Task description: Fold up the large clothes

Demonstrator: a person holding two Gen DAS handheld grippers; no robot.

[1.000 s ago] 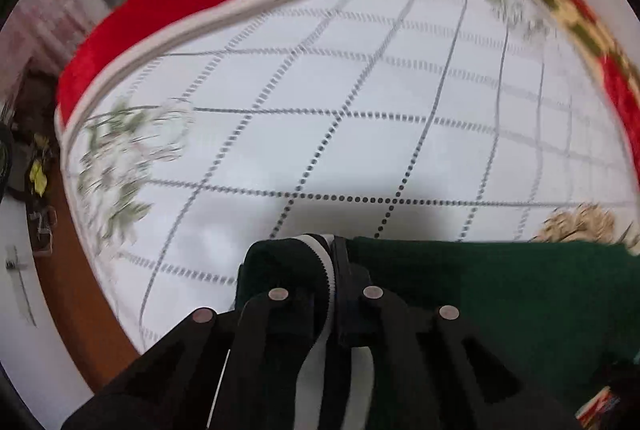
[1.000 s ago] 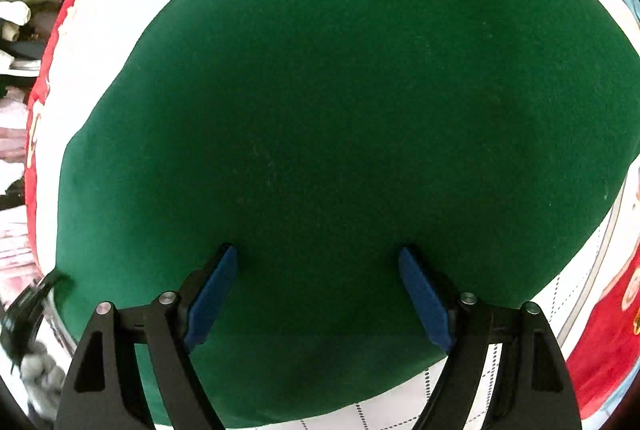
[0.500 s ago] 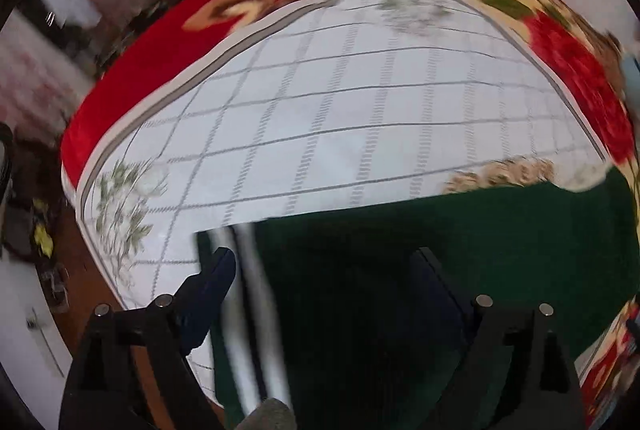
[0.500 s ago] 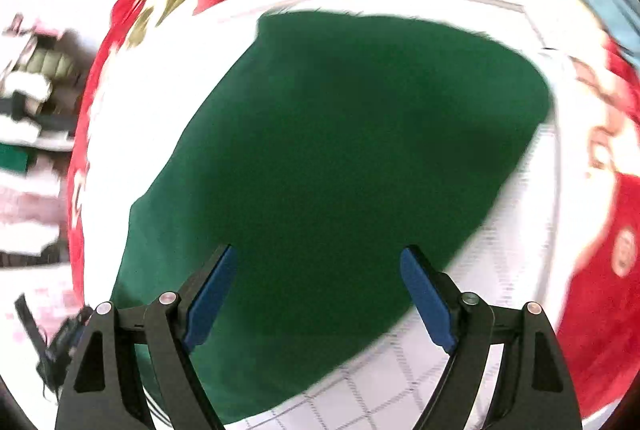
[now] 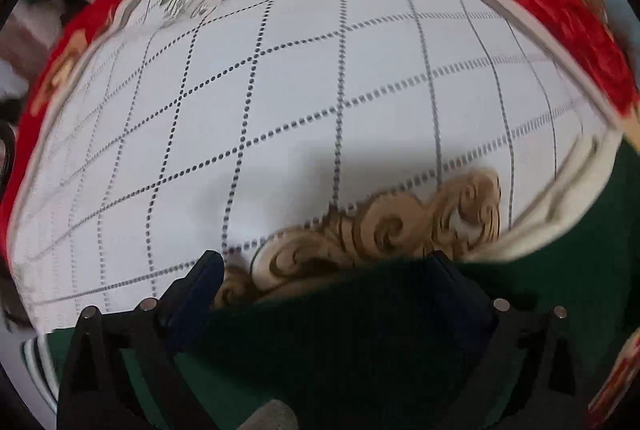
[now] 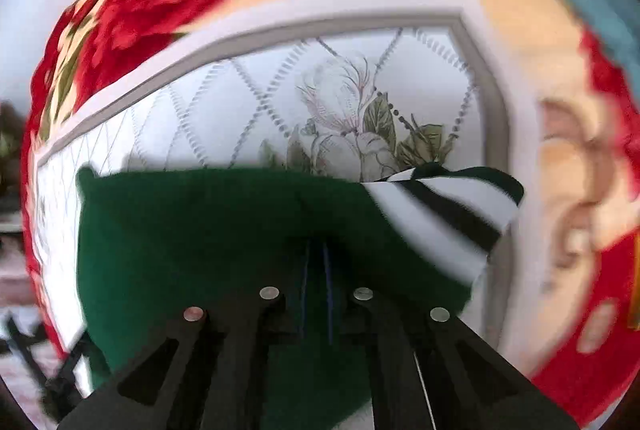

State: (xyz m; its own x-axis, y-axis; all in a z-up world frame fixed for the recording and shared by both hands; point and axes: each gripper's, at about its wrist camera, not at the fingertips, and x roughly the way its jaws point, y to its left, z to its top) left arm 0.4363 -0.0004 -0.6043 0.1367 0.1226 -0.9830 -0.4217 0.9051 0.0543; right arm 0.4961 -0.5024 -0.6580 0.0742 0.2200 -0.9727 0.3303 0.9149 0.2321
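A dark green garment (image 5: 360, 342) with a white-and-dark striped cuff (image 6: 444, 213) lies on a white quilted bedspread (image 5: 320, 89). In the left wrist view my left gripper (image 5: 326, 270) is open, its fingers spread over the garment's near edge; a striped bit (image 5: 34, 358) shows at the far left. In the right wrist view my right gripper (image 6: 316, 262) is shut on the green garment (image 6: 200, 230), pinching the fabric just left of the striped cuff.
The bedspread has a dotted diamond grid, flower prints (image 6: 352, 133) and a grey border. Around it lies a red floral blanket (image 5: 540, 9). A tan scroll pattern (image 5: 380, 230) shows beside the garment. Room clutter (image 6: 44, 370) sits past the bed's left edge.
My left gripper let go of the striped cuff, opened and swung right. My right gripper moved off the broad green cloth and closed on the fabric near the cuff.
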